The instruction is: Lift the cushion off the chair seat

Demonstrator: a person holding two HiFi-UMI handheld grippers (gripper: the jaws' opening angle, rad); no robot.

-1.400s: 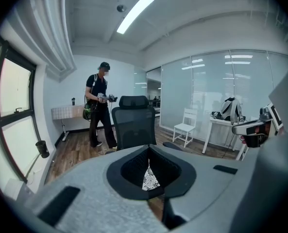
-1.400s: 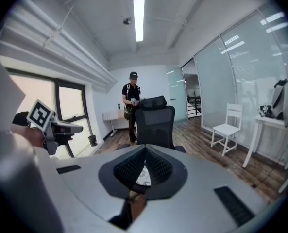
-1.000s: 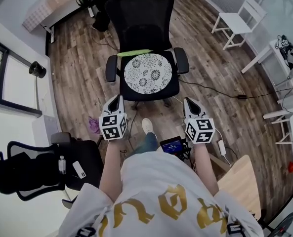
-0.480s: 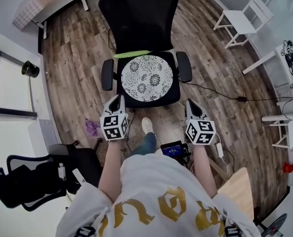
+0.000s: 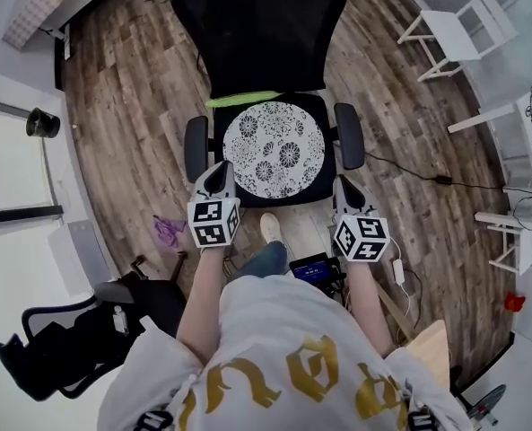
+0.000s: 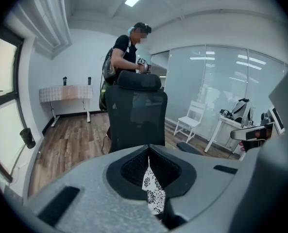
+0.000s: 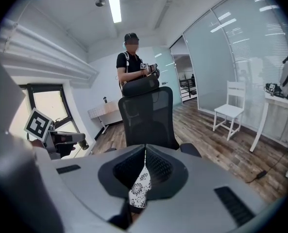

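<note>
Wooden floor all round; the cushion lies untouched on the chair seat, just ahead of my left gripper and right gripper. Both are closed and empty, so I judge the lift not begun.

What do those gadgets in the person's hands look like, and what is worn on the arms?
Each hand carries light grey, beak-shaped tongs: the left tongs and the right tongs. Inside are black ribbed pads. Each bears a cube with white faces and black square markers. The forearms are uncovered below the short sleeves of a white shirt with gold print.
</note>
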